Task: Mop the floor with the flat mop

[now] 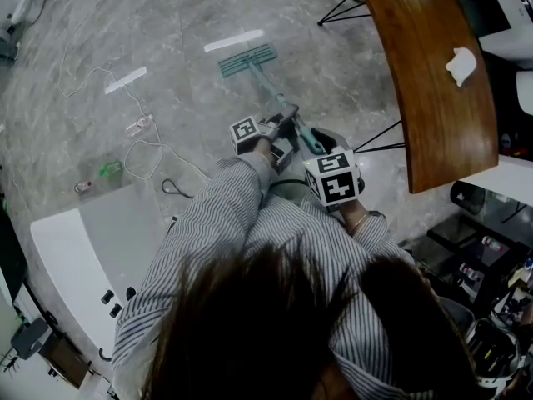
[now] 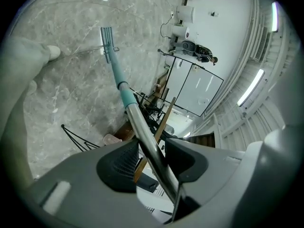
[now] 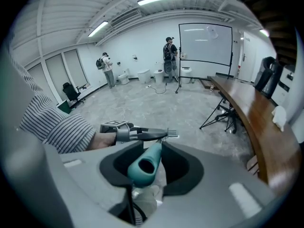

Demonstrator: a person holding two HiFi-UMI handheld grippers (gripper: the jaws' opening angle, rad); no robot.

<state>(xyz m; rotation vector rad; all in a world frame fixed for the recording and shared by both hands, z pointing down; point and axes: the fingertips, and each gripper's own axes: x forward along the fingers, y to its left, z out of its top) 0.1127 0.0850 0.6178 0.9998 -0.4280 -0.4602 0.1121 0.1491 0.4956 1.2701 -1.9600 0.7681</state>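
The flat mop's teal head (image 1: 248,59) rests on the grey marble floor ahead of me, and its handle (image 1: 265,82) slants back toward my body. My left gripper (image 1: 287,119) is shut on the handle's metal part (image 2: 145,134), which runs between its jaws; the mop head (image 2: 108,39) shows far down the pole. My right gripper (image 1: 314,144) is shut on the teal grip end (image 3: 145,164) of the handle, closer to me. In the right gripper view the left gripper (image 3: 137,133) shows just beyond the grip, held by a hand in a striped sleeve.
A curved wooden table (image 1: 433,98) on black legs stands at the right, with a white cloth (image 1: 460,63) on it. Cables (image 1: 141,140) and two white tape strips (image 1: 234,41) lie on the floor. A white counter (image 1: 75,257) is at the lower left. Two people (image 3: 168,51) stand far off.
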